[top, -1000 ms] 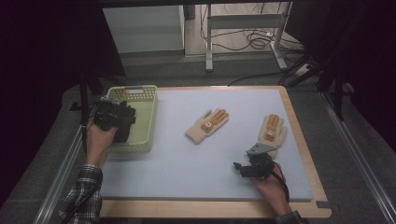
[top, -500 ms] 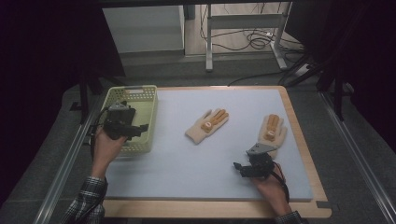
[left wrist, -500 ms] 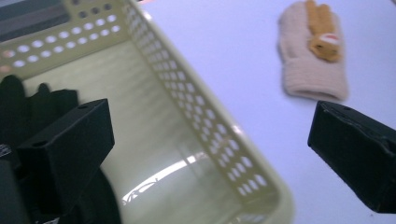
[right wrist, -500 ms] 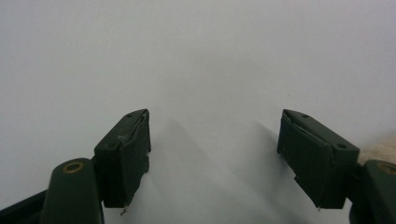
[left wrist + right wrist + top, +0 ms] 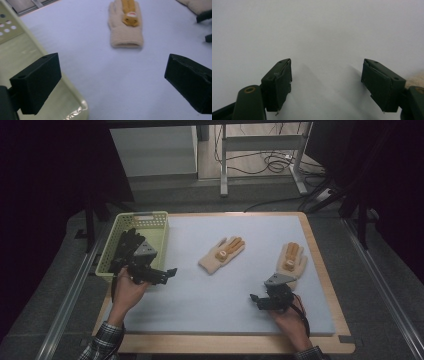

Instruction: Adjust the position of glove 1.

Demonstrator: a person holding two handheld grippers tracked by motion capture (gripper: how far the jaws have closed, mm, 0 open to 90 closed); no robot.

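On the mat [image 5: 200, 295]: two gloves [image 5: 222, 254], one basket [image 5: 152, 227].

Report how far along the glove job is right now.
Done: nothing visibly; both grippers are empty. The basket seems empty where its floor shows.

In hand: the left gripper, jaws open, sits at the basket's edge pointing toward the nearer glove. The right gripper is open over the bare mat.

Left: both that glove and the far glove lie flat, ungrabbed.
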